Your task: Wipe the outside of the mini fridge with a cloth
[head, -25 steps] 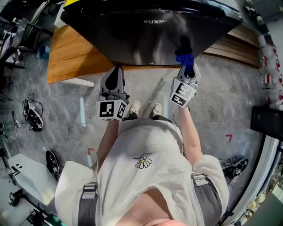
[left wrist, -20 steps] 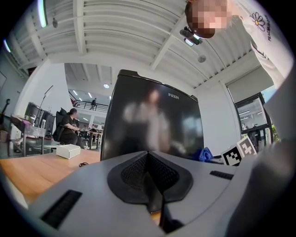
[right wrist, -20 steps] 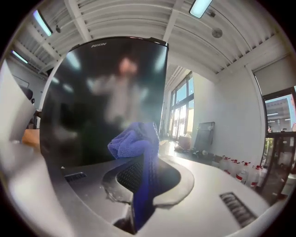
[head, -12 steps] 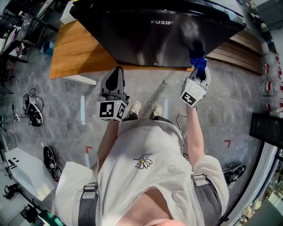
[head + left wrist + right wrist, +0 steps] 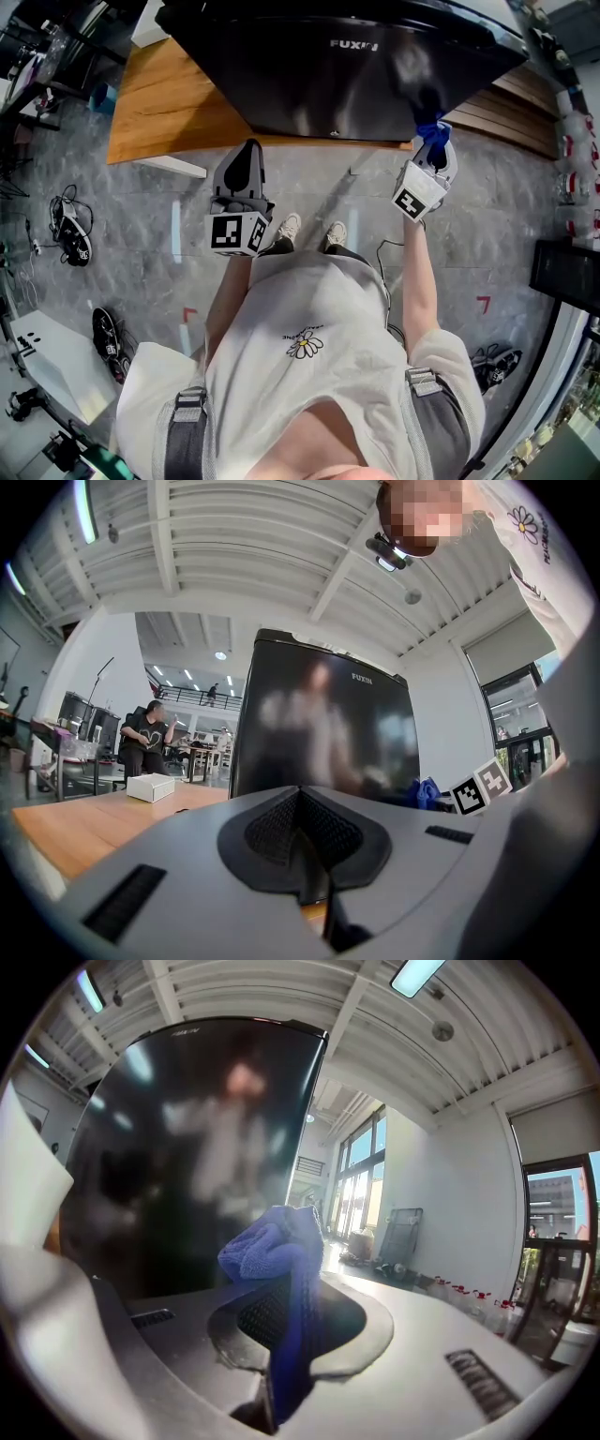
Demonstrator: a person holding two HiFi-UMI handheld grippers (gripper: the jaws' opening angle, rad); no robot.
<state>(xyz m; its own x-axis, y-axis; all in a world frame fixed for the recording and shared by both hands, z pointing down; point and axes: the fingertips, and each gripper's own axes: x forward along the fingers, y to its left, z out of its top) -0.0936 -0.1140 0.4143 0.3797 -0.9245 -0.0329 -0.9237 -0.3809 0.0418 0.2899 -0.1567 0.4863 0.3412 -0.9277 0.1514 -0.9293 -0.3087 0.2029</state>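
Note:
A glossy black mini fridge (image 5: 337,70) stands on a wooden table (image 5: 159,112), its door facing me; it fills the left gripper view (image 5: 319,728) and the right gripper view (image 5: 187,1147). My right gripper (image 5: 433,150) is shut on a blue cloth (image 5: 431,129) and holds it at the lower right corner of the fridge door. The cloth (image 5: 272,1251) sticks out bunched from the jaws, close to the door's right edge. My left gripper (image 5: 246,169) hangs below the table's front edge, shut and holding nothing, its jaws (image 5: 305,855) pressed together.
Grey stone floor lies below, with shoes (image 5: 70,244) at left and my own feet (image 5: 309,230) near the table. A white box (image 5: 150,787) sits on the table left of the fridge. A seated person (image 5: 145,738) is far behind. Wooden slats (image 5: 511,112) run right of the fridge.
My right gripper has carried the blue cloth rightward along the lower part of the fridge door, from near the middle to its right corner. The left gripper stayed put.

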